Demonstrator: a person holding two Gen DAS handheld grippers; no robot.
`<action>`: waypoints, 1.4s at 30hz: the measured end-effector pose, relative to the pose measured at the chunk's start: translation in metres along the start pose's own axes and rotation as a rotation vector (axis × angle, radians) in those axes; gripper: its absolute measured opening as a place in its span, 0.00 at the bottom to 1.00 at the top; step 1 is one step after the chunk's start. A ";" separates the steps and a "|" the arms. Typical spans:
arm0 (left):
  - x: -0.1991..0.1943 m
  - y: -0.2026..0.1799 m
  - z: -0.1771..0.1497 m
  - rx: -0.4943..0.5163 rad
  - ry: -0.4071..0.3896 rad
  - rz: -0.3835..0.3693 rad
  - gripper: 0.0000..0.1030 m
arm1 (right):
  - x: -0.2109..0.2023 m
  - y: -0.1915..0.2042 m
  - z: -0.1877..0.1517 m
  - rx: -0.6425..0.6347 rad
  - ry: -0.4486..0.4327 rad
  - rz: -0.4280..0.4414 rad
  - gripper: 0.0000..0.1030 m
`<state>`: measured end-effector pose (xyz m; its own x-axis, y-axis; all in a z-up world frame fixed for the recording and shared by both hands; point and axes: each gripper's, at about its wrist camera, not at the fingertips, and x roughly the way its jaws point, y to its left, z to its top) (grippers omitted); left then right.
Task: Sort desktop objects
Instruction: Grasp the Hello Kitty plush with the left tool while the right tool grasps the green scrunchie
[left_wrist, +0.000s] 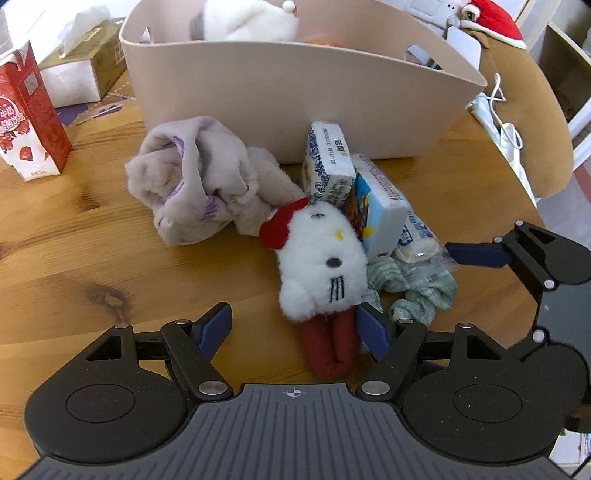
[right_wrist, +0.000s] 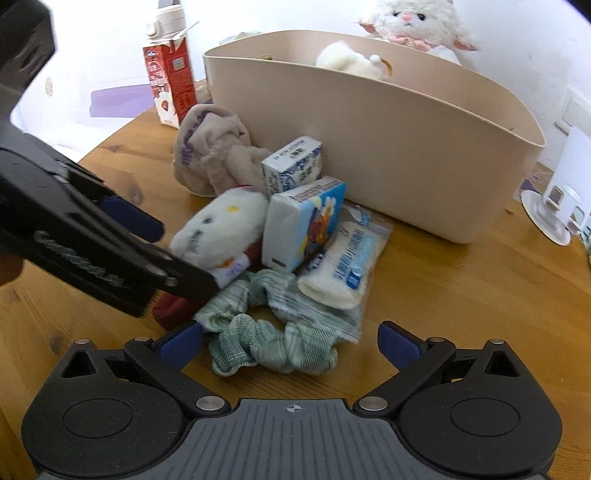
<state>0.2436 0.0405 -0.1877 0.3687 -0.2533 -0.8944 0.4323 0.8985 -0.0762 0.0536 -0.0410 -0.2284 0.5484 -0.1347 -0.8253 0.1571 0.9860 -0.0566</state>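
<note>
A white cat plush (left_wrist: 323, 254) with a red bow and red legs lies on the wooden table (left_wrist: 74, 258), also in the right wrist view (right_wrist: 218, 229). My left gripper (left_wrist: 295, 328) is open, its jaws either side of the plush's red legs. Beside the plush lie a blue-white carton (left_wrist: 328, 162), a tissue pack (left_wrist: 376, 214), a wipe packet (right_wrist: 343, 266), a green scrunchie (right_wrist: 273, 343) and a grey cloth (left_wrist: 195, 181). My right gripper (right_wrist: 290, 345) is open around the scrunchie. A beige bin (left_wrist: 295, 96) stands behind, holding a white plush (left_wrist: 251, 18).
A red milk carton (left_wrist: 26, 118) and a tissue box (left_wrist: 81, 62) stand at the left. A brown plush with a red hat (left_wrist: 517, 92) and a white cable (left_wrist: 498, 122) lie right of the bin. A lamb plush (right_wrist: 417, 22) sits behind the bin.
</note>
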 end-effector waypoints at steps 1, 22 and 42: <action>0.002 0.000 0.000 0.002 0.003 0.001 0.73 | 0.002 0.001 0.000 -0.010 0.006 -0.002 0.89; 0.002 -0.002 -0.003 0.088 -0.025 -0.083 0.30 | -0.008 -0.013 -0.008 0.003 0.022 0.006 0.37; -0.007 -0.010 -0.023 0.153 -0.016 -0.067 0.25 | -0.032 -0.019 -0.041 0.096 0.055 0.003 0.68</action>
<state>0.2177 0.0420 -0.1910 0.3477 -0.3172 -0.8823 0.5762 0.8146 -0.0658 -0.0010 -0.0516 -0.2241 0.5034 -0.1239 -0.8552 0.2353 0.9719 -0.0023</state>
